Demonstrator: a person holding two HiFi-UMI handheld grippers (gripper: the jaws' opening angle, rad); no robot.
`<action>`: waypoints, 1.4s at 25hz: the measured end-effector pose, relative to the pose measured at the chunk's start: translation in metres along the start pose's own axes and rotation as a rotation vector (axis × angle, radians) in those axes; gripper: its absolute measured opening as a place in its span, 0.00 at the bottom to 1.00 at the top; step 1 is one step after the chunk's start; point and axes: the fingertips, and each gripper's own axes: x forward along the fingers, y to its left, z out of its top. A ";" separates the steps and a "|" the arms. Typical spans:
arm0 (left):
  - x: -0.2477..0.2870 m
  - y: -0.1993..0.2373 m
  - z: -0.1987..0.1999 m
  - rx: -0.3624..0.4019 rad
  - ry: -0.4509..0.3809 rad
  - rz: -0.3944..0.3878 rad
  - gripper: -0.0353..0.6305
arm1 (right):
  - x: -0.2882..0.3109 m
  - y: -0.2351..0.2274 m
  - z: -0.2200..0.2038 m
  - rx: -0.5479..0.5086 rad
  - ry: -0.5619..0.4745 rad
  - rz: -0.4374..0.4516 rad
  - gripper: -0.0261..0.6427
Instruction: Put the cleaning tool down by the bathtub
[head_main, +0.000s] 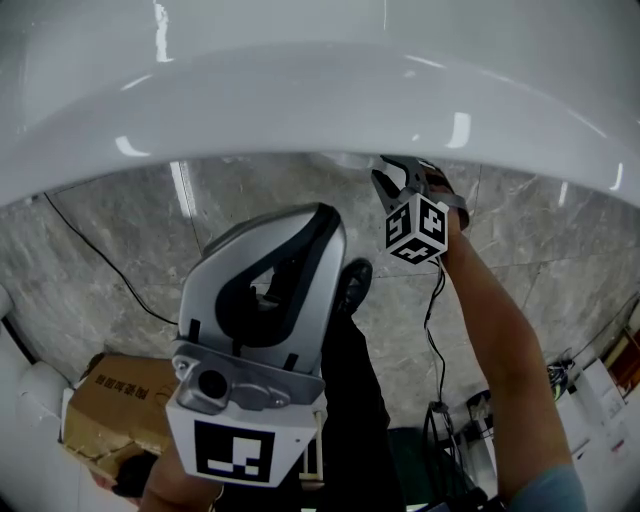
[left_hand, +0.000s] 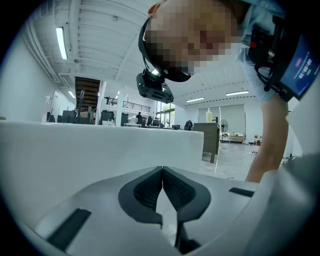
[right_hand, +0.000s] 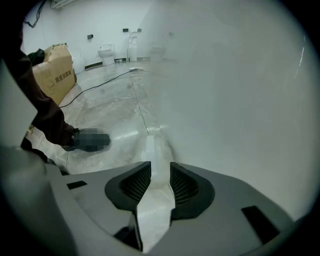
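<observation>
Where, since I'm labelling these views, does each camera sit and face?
Head view: on the head, steeply down over bathtub rim to floor; left gripper, right gripper, forearm show.
Left gripper view: rides left gripper, roughly level across rim; person's arm.
Right gripper view: rides right gripper, down bathtub wall; leg.
Shared: cardboard box, head and right gripper views.

The curved white bathtub wall (head_main: 300, 90) looks glossy and smooth, with bright glints; the grey veined stone floor (head_main: 110, 240) is polished; the brown cardboard box (head_main: 110, 400) matt, creased; the left gripper (left_hand: 162, 174) matt grey plastic, its dark pads (left_hand: 146, 192) finely ribbed
</observation>
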 end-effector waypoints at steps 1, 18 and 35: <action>0.000 0.000 0.002 0.000 -0.004 -0.002 0.08 | -0.002 0.001 0.002 0.000 -0.002 -0.002 0.24; 0.001 -0.030 0.069 0.037 -0.072 -0.038 0.08 | -0.137 -0.033 0.072 0.254 -0.254 -0.203 0.17; -0.015 -0.062 0.232 0.048 -0.202 -0.036 0.08 | -0.476 -0.122 0.188 0.697 -0.767 -0.655 0.06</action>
